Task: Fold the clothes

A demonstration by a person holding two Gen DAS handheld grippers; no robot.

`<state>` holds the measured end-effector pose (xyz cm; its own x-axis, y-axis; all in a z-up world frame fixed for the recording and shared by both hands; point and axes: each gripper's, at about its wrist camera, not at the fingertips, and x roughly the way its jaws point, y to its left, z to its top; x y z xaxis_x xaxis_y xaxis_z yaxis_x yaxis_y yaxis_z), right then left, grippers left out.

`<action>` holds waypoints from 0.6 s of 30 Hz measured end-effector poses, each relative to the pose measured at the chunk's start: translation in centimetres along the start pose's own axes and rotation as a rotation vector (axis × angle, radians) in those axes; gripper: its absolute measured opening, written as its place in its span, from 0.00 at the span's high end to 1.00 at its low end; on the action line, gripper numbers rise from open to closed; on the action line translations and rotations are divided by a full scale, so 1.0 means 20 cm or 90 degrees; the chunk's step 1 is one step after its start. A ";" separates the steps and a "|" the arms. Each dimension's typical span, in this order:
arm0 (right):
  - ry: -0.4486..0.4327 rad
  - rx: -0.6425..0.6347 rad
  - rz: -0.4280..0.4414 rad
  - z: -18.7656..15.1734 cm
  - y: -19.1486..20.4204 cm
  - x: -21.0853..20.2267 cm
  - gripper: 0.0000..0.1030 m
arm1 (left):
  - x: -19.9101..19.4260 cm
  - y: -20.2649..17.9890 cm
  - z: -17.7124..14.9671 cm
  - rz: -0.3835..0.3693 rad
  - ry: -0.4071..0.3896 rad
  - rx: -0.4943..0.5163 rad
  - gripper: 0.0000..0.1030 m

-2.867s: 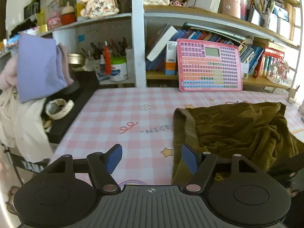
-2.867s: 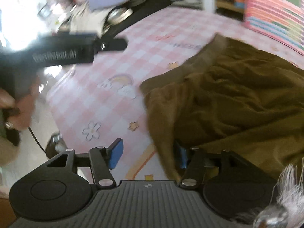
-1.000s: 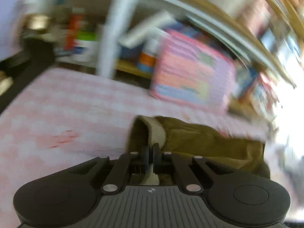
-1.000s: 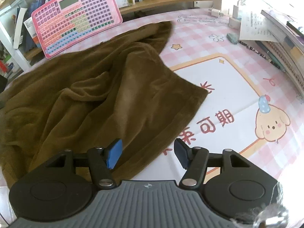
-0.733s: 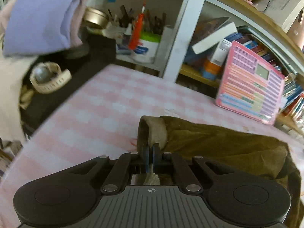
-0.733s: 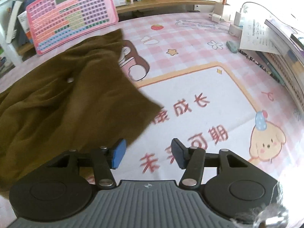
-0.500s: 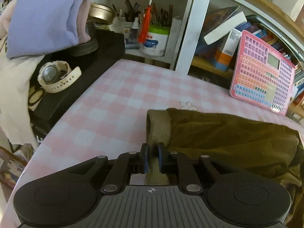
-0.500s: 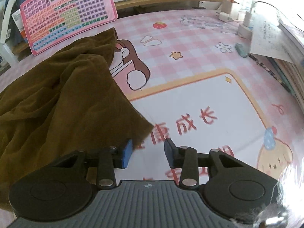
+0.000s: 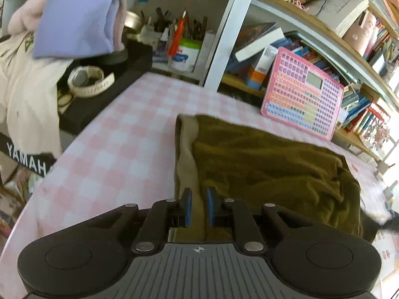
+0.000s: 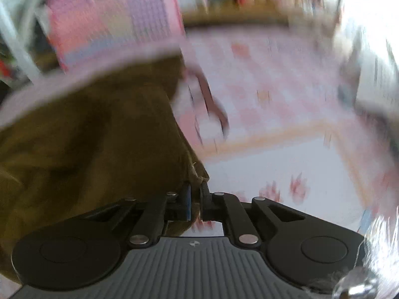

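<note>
An olive-brown garment [image 9: 261, 169] lies spread on the pink checked tablecloth [image 9: 119, 154], its tan waistband [image 9: 187, 144] running away from me. My left gripper [image 9: 198, 204] sits at the near end of that waistband. Its jaws stand a narrow gap apart, and the band passes loosely between them. The right wrist view is blurred by motion. There my right gripper [image 10: 195, 199] is shut on a hem corner [image 10: 198, 174] of the same garment [image 10: 99, 137], which drapes off to the left.
A pink toy keyboard [image 9: 301, 102] leans against the bookshelf behind the garment. A white shelf post [image 9: 224, 30] stands at the table's back edge. Left of the table sit a black Yamaha instrument [image 9: 99, 99] with a watch [image 9: 87, 82] and a lilac folded cloth [image 9: 74, 17].
My right jaws have closed from wide open onto the hem corner. My left jaws have parted slightly and drawn back along the waistband, so more of the band shows stretched out ahead.
</note>
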<state>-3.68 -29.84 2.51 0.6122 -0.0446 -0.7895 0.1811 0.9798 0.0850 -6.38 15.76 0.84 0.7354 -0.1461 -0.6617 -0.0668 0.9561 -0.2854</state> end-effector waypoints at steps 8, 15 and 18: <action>-0.123 0.002 -0.031 -0.04 -0.14 -0.63 0.95 | 0.01 -0.01 0.01 -0.024 0.010 -0.001 0.86; 0.117 0.109 -0.126 -0.54 -0.40 -0.25 0.94 | 0.00 0.01 -0.04 -0.026 0.046 0.011 0.86; 0.117 0.112 -0.135 -0.57 -0.42 -0.23 0.91 | -0.04 0.02 -0.05 -0.022 0.050 0.018 0.86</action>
<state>-16.79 -35.56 -1.48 0.4000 -0.1929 -0.8960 0.4295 0.9031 -0.0027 -7.63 16.02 0.47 0.6813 -0.1978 -0.7048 -0.0226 0.9566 -0.2904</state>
